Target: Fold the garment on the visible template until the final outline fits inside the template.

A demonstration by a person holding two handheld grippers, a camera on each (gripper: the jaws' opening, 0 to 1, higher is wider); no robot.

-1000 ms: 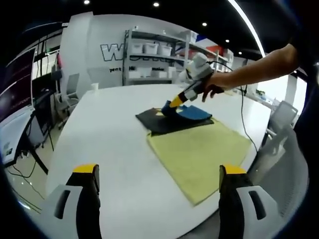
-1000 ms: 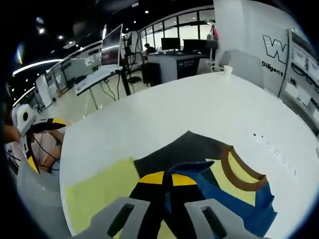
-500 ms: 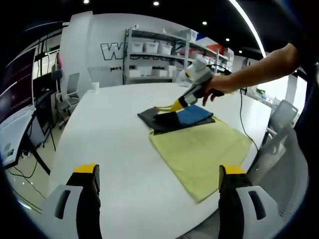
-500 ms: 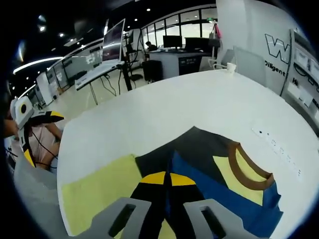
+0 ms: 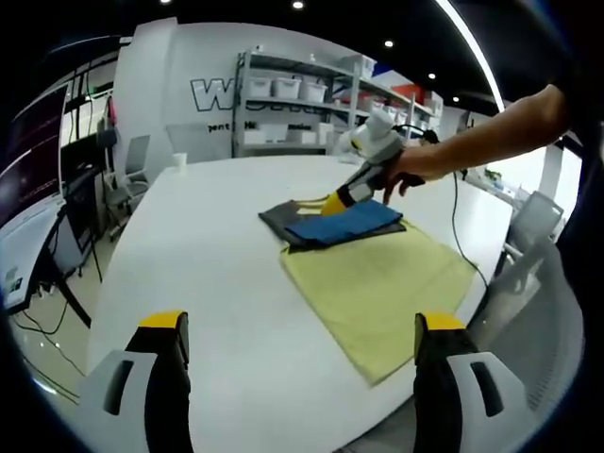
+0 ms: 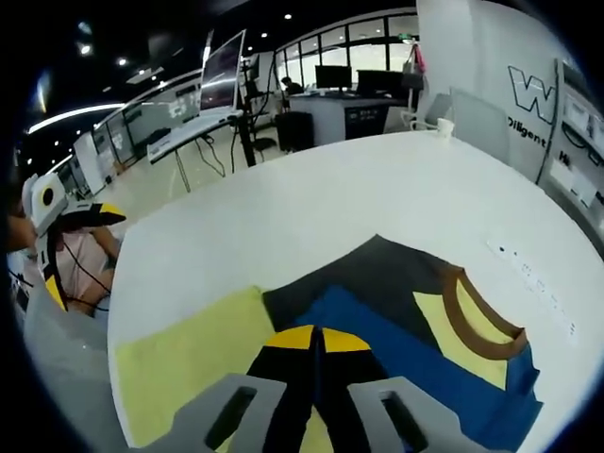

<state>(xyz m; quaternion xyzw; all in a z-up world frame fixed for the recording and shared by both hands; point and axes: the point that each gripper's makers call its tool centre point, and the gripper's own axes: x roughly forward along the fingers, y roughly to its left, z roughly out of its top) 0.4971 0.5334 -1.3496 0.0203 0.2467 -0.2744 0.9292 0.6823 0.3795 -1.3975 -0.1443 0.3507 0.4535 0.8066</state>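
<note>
The garment (image 5: pixel 335 224) lies at the far end of the yellow-green template (image 5: pixel 377 283) on the white table (image 5: pixel 208 264), a blue layer folded over its dark grey part. My right gripper (image 5: pixel 332 201), held by a person's hand, touches the garment's far edge. My left gripper (image 5: pixel 302 330) hangs open over the near table edge, holding nothing. In the right gripper view my right gripper (image 6: pixel 316 336) is shut on the blue fabric of the garment (image 6: pixel 406 354), whose brown collar (image 6: pixel 472 316) shows to the right. The template (image 6: pixel 179 363) lies left, and my left gripper (image 6: pixel 80 250) stays beyond the table edge.
A paper cup (image 5: pixel 179 162) stands at the table's far end. Shelves with white bins (image 5: pixel 293 94) line the back wall. A cable (image 5: pixel 460 222) runs over the table to the right of the template. Office chairs (image 5: pixel 127 179) and desks with monitors (image 6: pixel 222 80) surround the table.
My right gripper has drawn the raised blue layer down and across the dark grey part, so the blue now lies flatter and covers more. My left gripper has stayed put.
</note>
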